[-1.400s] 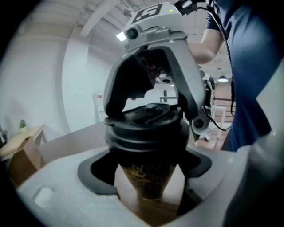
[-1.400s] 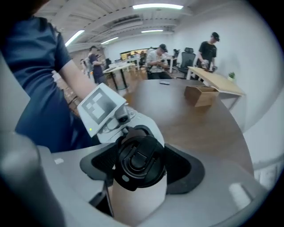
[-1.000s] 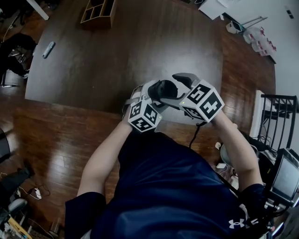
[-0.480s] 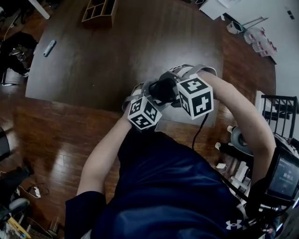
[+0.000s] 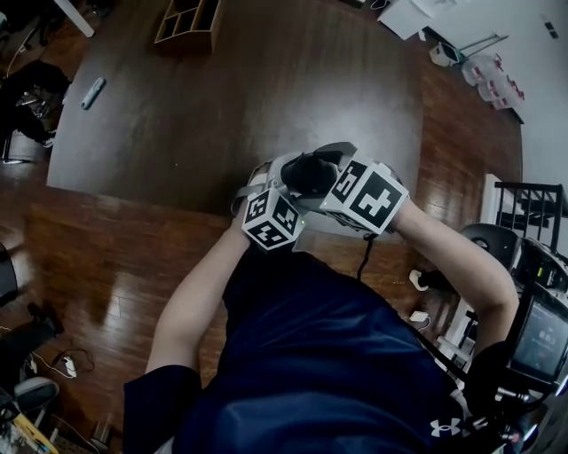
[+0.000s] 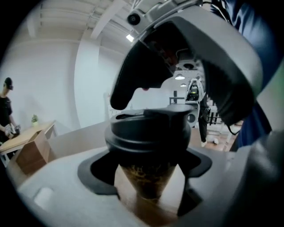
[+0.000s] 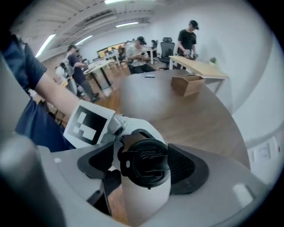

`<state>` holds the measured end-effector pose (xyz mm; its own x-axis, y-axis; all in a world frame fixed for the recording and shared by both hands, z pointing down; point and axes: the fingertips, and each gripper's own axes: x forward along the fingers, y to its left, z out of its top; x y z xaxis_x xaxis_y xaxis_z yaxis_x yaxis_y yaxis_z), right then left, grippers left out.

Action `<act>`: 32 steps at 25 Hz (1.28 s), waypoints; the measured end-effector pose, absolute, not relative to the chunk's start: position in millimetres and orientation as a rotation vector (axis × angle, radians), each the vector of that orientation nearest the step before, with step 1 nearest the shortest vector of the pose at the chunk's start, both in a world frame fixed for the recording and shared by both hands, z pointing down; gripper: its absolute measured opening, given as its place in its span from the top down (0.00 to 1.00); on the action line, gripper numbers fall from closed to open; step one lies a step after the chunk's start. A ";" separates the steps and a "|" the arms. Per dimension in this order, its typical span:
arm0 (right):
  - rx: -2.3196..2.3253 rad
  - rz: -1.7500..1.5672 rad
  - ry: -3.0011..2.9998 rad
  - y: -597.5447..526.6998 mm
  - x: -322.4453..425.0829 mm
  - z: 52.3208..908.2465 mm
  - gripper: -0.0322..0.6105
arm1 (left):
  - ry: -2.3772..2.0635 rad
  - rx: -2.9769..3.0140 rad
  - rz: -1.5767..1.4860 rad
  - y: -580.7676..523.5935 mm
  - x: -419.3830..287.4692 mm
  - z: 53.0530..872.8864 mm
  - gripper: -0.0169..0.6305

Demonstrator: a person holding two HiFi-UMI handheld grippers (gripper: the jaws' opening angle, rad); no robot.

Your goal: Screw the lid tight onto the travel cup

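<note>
The grey two-jaw left gripper [image 6: 148, 177] is clamping the body of the pale tapered travel cup [image 7: 144, 199], its jaws closed in on either side; the matching right gripper [image 7: 142, 166] is pressing its dark ribbed pads against the rim of the black round plastic lid [image 6: 148, 128], which is sitting on the cup's mouth; both are hanging just above the near edge of the dark wooden table [image 5: 222, 106].

Judging from here, the lid could be going on cross-threaded if the two grippers are not lining up; the smooth cup could be slipping round in the left jaws.

Counting: two grippers, one cup, one lid, one table; at the table's far edge, one open wooden box [image 5: 186, 19].
</note>
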<state>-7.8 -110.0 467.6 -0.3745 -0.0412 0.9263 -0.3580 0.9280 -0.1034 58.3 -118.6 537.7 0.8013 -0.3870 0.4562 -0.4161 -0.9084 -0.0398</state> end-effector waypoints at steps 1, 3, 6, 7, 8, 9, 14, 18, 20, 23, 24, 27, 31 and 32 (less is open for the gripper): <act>0.193 0.238 -1.937 -106.5 -8.2 463.6 0.34 | -0.650 2.923 0.721 -118.3 58.7 537.6 0.34; -0.079 -0.094 -1.867 -98.3 -2.5 456.2 0.33 | -0.647 2.924 0.724 -118.5 58.9 537.4 0.34; -0.444 -0.492 -1.636 -92.6 19.7 462.6 0.33 | -0.650 2.921 0.728 -119.6 58.0 536.7 0.34; -0.501 -0.533 -1.592 -93.5 23.7 467.5 0.33 | -0.651 2.919 0.728 -119.8 58.1 536.4 0.34; -0.530 -0.543 -1.579 -94.7 24.1 472.0 0.33 | -0.651 2.918 0.729 -119.7 58.5 536.1 0.34; -0.541 -0.537 -1.585 -95.3 22.2 475.6 0.33 | -0.651 2.917 0.730 -119.4 59.0 535.8 0.34; -0.471 -0.417 -1.653 -95.5 15.2 480.0 0.40 | -0.647 2.925 0.725 -118.1 61.5 533.3 0.34; -0.203 -0.096 -1.747 -105.9 11.0 475.9 0.43 | -0.644 2.923 0.727 -117.4 61.5 534.5 0.34; -0.022 0.050 -1.752 -110.3 11.1 476.5 0.43 | -0.643 2.922 0.730 -116.9 61.0 534.9 0.34; 0.259 0.286 -1.779 -114.2 13.3 477.3 0.43 | -0.650 2.922 0.720 -116.1 60.5 534.5 0.34; 0.335 0.347 -1.801 -116.3 13.6 477.0 0.43 | -0.650 2.921 0.717 -116.2 59.9 534.3 0.34; 0.443 0.448 -1.852 -119.0 17.5 478.3 0.43 | -0.641 2.923 0.723 -115.3 58.8 534.7 0.34; 0.220 0.292 -1.897 -113.4 11.4 471.8 0.42 | -0.652 2.920 0.722 -114.2 58.4 536.5 0.34; 0.122 0.179 -1.901 -112.7 9.2 469.1 0.40 | -0.653 2.920 0.722 -114.3 58.2 536.7 0.34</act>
